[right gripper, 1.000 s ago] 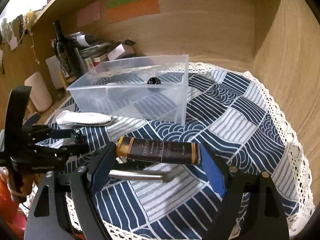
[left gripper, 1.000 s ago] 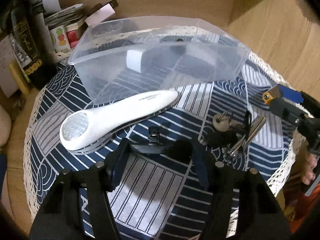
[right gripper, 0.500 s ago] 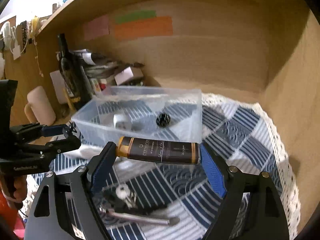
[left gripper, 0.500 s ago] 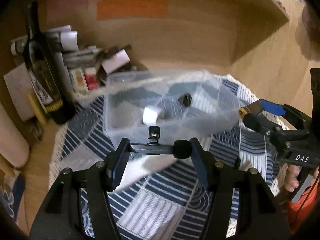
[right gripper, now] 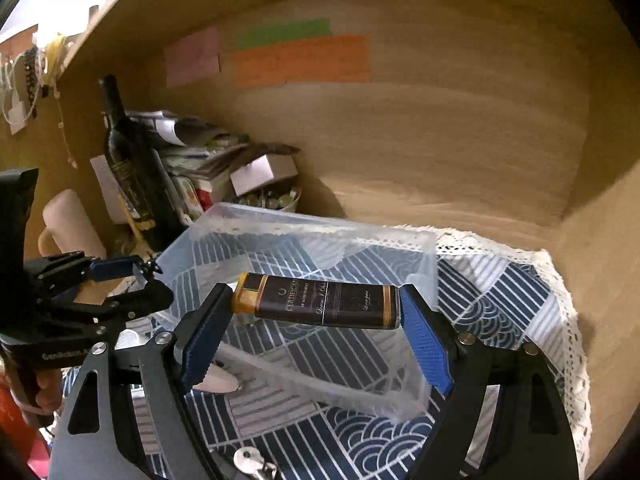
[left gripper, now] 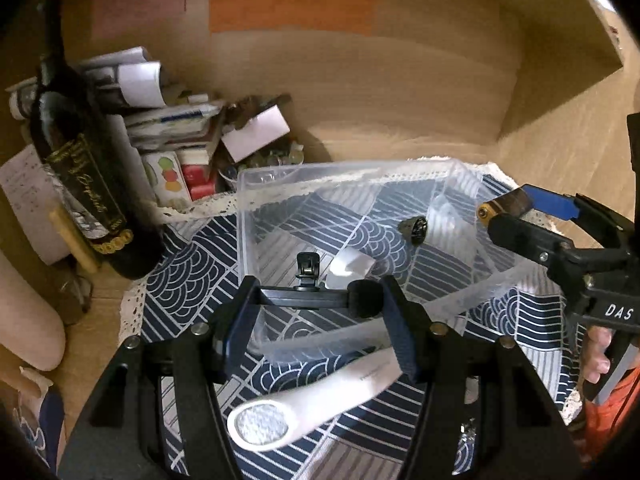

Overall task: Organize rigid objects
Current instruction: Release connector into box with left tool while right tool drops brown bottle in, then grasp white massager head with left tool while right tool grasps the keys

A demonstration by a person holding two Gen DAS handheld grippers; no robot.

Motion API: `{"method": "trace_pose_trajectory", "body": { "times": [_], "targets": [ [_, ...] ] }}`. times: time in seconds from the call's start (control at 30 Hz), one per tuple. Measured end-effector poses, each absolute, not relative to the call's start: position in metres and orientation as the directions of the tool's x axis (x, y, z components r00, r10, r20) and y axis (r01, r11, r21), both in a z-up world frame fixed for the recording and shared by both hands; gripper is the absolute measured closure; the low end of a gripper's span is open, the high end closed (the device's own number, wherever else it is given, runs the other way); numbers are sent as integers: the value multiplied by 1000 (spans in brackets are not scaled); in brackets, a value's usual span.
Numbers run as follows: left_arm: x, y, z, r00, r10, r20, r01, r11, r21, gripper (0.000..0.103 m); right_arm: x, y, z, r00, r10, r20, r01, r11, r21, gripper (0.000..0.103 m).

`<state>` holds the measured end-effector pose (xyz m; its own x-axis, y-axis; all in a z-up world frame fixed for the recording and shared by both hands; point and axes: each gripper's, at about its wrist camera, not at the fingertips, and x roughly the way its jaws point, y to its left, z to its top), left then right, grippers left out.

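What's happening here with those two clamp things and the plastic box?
A person is tidying small items into a clear plastic bin using a handheld tool in each hand. The right tool grips a dark brown tube end to end, above the bin. The left tool grips a slim black clip-like item, also over the bin. A few small things already lie inside. A white handheld device and keys wait on the patterned cloth.

The keys [right gripper: 250,462] are cut off by the bottom edge; the small dark object [left gripper: 416,229] in the bin is unidentifiable.
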<state>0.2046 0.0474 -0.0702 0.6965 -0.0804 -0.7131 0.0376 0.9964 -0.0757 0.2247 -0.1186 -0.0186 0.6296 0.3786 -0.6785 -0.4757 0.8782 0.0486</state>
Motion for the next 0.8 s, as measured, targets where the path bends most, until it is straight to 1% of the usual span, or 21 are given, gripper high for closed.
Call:
{"method": "trace_pose_trajectory", "body": {
  "times": [0.2,0.37,0.57,0.73,0.8],
  "targets": [
    [221,45,-82,666,-96,-740,55,995,-80,43,243,-106,-42,566,343,-750,-491,871,28,22],
    [226,40,-85,664,-97,-741,76,995,-62,43,251,-99,-56,545,309,-779,-499,866,-6,22],
    [230,39,-89,652,-106,-750,84,994,-67,42,257,-97,-64,527,296,-797,-498,867,-7,22],
    [225,38,-87,656,-111,-747,88,994,-70,35,255,-94,-61,538,284,-793,-500,866,-29,22],
    [221,37,-83,666,-106,-738,90,994,-61,33,251,-93,-57,546,289,-787,-507,861,-35,22]
  ]
}}
